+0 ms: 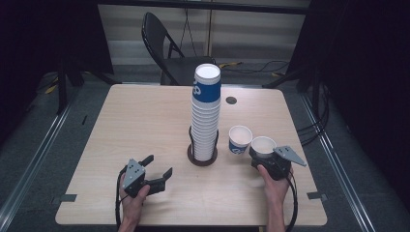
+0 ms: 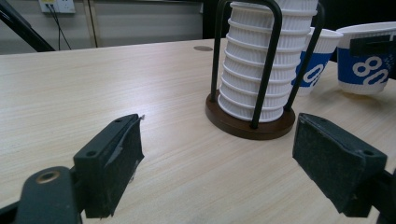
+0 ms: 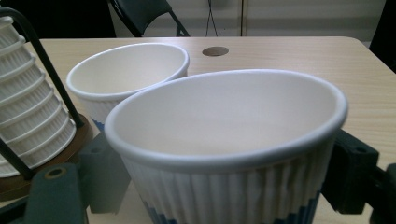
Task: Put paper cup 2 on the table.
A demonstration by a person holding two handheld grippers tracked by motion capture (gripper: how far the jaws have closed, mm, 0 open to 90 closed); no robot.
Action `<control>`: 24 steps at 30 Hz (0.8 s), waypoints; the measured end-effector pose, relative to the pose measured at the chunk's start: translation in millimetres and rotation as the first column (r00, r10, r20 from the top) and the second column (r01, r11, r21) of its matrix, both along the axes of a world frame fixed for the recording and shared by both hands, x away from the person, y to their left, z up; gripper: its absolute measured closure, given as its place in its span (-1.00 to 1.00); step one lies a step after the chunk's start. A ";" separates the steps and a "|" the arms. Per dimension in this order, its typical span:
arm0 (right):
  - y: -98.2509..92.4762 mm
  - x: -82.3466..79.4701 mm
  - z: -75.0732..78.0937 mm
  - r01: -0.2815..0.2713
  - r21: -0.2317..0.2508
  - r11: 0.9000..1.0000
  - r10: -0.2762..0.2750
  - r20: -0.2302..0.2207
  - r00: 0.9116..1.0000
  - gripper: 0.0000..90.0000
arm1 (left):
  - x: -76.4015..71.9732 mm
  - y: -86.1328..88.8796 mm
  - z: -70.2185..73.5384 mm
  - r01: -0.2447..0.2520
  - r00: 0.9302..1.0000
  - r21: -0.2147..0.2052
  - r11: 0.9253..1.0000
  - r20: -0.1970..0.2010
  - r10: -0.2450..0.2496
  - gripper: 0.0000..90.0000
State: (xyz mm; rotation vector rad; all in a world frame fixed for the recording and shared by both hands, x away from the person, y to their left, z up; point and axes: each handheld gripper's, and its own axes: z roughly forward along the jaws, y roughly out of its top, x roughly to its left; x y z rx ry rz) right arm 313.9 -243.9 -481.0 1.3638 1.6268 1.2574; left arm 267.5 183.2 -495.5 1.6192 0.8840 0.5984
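Held cup: a ribbed white paper cup [image 3: 224, 154] with blue print sits between the jaws of the right tongs [image 1: 269, 159], which press its sides; it stands upright on or just above the table [image 1: 145, 121], at the right front.
Right tongs: closed on that cup, jaws at either side of its wall; contact with the table surface cannot be told.
Left tongs: spread wide [image 2: 219, 163], holding nothing, low over the bare table at the left front, pointing toward the stack.
Second cup: a matching cup [image 1: 240, 139] stands upright just beside the held one, on its stack side; their rims appear to touch in the right gripper view.
Stack: a tall column of nested cups [image 1: 206, 116] stands in a black wire holder with a round brown base [image 2: 251, 126], mid-table, near the two loose cups.
Work done: judged two cups off the stack, one set down and one in hand.
Work left: judged release of the held cup beside its neighbour; many cups remain stacked.
Surroundings: a folding chair [image 1: 167, 48] stands beyond the far table edge.
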 end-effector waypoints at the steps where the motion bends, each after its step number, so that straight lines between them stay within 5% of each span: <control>1: -0.8 1.5 -1.1 -0.001 0.000 1.000 0.001 -0.001 1.000 -0.60 | 0.1 0.1 0.0 0.000 1.000 0.000 1.000 0.000 0.000 -0.65; 16: -1.0 2.2 -7.4 -0.002 -0.005 1.000 0.002 -0.018 1.000 -0.62 | 0.0 0.4 -0.1 -0.002 1.000 -0.006 1.000 0.002 0.002 -0.65; 24: -3.0 0.2 -12.8 -0.001 -0.029 1.000 -0.001 -0.078 0.997 -0.68 | 0.1 0.3 0.1 -0.001 1.000 0.002 1.000 0.002 0.001 -0.65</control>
